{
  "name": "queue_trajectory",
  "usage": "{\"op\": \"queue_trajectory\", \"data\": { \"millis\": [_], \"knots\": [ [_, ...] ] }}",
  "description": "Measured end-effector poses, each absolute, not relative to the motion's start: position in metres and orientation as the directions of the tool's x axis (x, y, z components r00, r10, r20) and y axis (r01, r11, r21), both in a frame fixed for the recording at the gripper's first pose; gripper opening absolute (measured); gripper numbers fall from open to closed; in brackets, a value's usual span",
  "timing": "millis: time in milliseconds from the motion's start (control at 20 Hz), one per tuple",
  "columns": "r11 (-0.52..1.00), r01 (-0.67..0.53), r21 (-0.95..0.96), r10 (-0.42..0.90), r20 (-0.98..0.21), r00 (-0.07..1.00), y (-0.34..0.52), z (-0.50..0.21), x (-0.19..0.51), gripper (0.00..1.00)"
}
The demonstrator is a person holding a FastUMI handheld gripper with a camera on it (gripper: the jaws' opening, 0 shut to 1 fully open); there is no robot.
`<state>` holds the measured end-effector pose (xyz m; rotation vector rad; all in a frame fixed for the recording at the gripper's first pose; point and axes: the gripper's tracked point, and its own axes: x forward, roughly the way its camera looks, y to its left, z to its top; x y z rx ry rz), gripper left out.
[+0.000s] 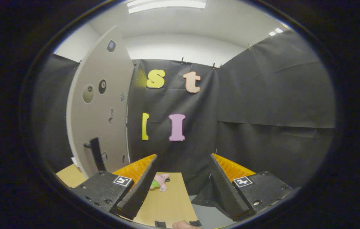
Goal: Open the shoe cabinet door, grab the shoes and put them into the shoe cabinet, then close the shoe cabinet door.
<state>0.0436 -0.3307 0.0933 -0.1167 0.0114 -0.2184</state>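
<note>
My gripper is open, its two fingers spread wide with nothing between them. To the left stands the tall pale cabinet door, with a dark bar handle low on its face, just left of my left finger. Small pink and green shoes lie on the wooden tabletop, peeking out beside the tip of my left finger. The gripper hangs above the table and touches neither the door nor the shoes.
Black cloth walls close the booth straight ahead and to the right. The wooden tabletop ends just right of centre, with grey floor beyond its edge. A fingertip of a hand shows at the very bottom.
</note>
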Motion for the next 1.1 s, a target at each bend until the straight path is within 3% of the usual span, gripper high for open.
{"op": "queue_trajectory", "data": {
  "millis": [400, 700, 850, 950, 1100],
  "knots": [
    [0.985, 0.159, -0.062, -0.162, -0.050, 0.985, -0.299, 0.078, 0.108, 1.00],
    [0.995, 0.039, -0.088, -0.045, -0.071, 0.996, -0.234, 0.073, 0.123, 0.99],
    [0.988, 0.088, -0.124, -0.101, -0.098, 0.990, -0.227, 0.064, 0.130, 0.94],
    [0.998, 0.027, -0.065, -0.035, -0.141, 0.989, -0.209, 0.050, 0.139, 0.93],
    [0.998, 0.036, -0.056, -0.043, -0.140, 0.989, -0.205, 0.049, 0.140, 0.93]
  ]
}}
